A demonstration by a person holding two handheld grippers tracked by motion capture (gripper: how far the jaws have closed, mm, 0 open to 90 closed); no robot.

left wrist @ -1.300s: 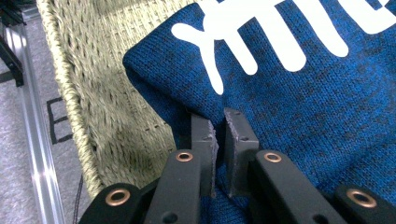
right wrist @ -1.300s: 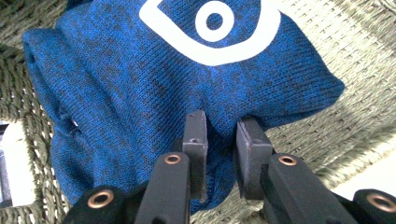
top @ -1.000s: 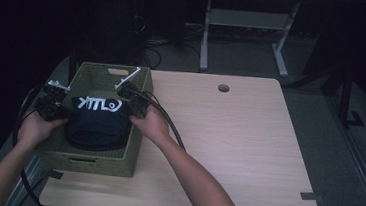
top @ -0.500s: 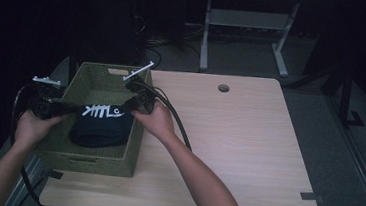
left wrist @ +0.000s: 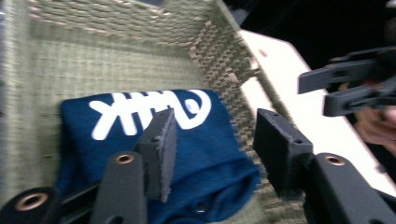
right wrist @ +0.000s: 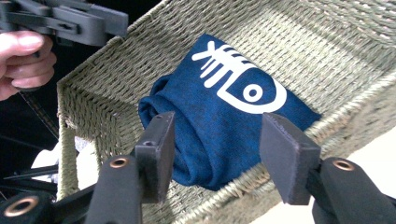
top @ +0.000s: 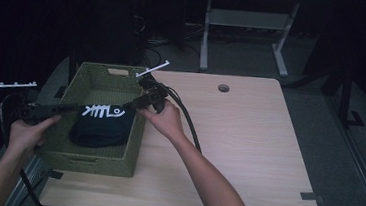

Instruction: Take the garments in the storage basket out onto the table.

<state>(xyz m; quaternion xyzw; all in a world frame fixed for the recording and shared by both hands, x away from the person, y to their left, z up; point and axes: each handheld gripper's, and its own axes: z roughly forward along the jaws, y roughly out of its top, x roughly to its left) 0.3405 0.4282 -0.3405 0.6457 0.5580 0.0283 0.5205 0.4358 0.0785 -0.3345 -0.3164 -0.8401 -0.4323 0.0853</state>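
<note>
The high view was dim, its surroundings nearly black while the table point(top: 248, 134) was evenly lit from above, and the left gripper view was motion-blurred, the right sharper

Basket point(top: 131, 151), woven, green: its walls ring the folded navy shirt point(top: 101, 126), so my way in is from above. Bare basket floor lies beyond the shirt, toward the far wall. My left gripper point(top: 72, 107) stands over the left rim, my right gripper point(top: 129, 105) over the right rim, jaws just opened, nothing between them. Table point(top: 248, 139) right of the basket: broad bare wood, one cable hole point(top: 223, 88) near the far edge.
</note>
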